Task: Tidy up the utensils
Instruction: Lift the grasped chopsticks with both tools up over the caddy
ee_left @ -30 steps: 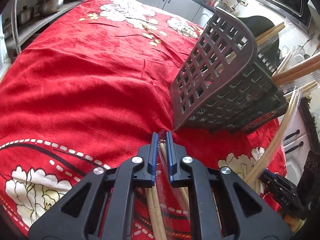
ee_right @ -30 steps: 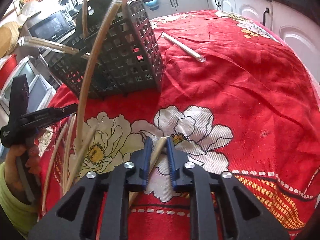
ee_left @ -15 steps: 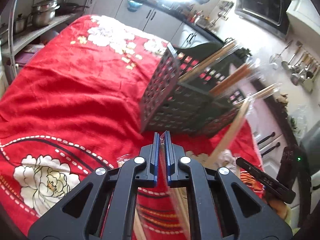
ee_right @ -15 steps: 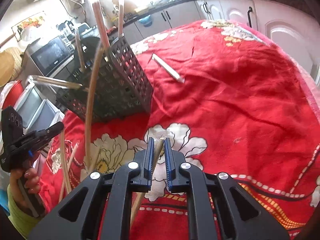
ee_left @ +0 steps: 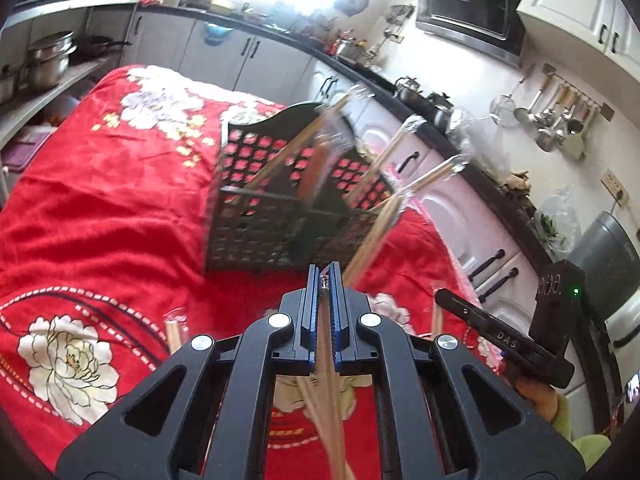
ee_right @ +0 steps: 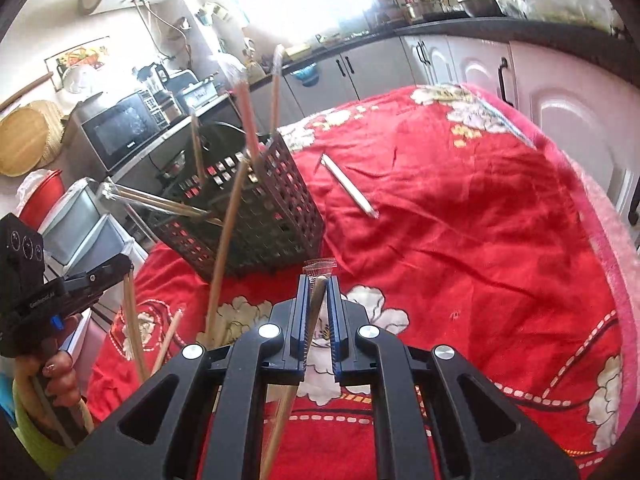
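Both tongs have risen since the earlier frames, so the basket (ee_left: 280,208) now sits lower in each view and its open top shows. Left tongs (ee_left: 325,280) are shut narrow on a wrapped chopstick pair (ee_left: 328,412) that runs back under the camera. Right tongs (ee_right: 318,284) hold another wrapped chopstick (ee_right: 312,312), its clear wrapper tip poking out past the pads; their last reading shows them near shut, clamped on it.

The dark lattice basket stands on the red flowered cloth (ee_left: 100,200) covering the tabletop, just ahead of both tongs and near the cloth's edge. Several wrapped chopsticks (ee_left: 304,152) lean out of it at angles, some crossing the space between tongs and basket, so the way in from the near side is cluttered. Loose sticks (ee_right: 132,320) stand up beside the left hand (ee_right: 56,376) at the cloth's near edge.

Only the right view shows a lone wrapped chopstick (ee_right: 348,186) lying flat on the cloth beyond the basket, with broad bare cloth to the right of it. It also shows a microwave (ee_right: 120,132) behind the basket. Only the left view shows the basket's inner dividers, pots (ee_left: 48,60) on a shelf at left, and ladles (ee_left: 552,116) hung on the wall. Cupboards (ee_left: 460,200) run close along the cloth's edge by the basket.
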A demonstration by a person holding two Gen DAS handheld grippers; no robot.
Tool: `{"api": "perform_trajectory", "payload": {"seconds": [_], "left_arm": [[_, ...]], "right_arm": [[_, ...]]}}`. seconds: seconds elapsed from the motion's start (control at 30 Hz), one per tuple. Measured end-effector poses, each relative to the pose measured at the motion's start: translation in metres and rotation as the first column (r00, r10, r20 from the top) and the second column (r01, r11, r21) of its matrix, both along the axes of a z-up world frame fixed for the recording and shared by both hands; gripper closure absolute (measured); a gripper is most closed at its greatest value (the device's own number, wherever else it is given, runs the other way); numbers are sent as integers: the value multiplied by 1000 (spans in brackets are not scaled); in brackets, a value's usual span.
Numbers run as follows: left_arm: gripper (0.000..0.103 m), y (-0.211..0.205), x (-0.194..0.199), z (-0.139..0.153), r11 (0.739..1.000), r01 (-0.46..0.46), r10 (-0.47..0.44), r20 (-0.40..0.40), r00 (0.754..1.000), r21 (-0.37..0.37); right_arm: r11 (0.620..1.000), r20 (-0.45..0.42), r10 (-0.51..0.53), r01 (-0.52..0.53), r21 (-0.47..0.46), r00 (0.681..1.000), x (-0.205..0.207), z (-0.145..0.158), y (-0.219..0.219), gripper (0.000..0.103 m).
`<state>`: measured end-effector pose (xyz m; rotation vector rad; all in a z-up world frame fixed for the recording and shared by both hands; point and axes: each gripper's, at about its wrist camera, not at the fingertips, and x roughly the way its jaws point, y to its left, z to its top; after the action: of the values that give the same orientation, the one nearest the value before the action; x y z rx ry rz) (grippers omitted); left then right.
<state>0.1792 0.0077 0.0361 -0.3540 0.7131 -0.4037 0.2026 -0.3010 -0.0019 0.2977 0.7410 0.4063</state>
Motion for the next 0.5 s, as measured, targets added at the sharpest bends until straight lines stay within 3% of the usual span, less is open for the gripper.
{"api": "perform_trajectory", "payload": {"seconds": [0.5], "left_arm": [[101, -19, -9, 42, 999, 48, -50, 99, 994, 22]], "right_arm": [[999, 135, 53, -52, -6, 989, -17, 48, 6, 96]]}}
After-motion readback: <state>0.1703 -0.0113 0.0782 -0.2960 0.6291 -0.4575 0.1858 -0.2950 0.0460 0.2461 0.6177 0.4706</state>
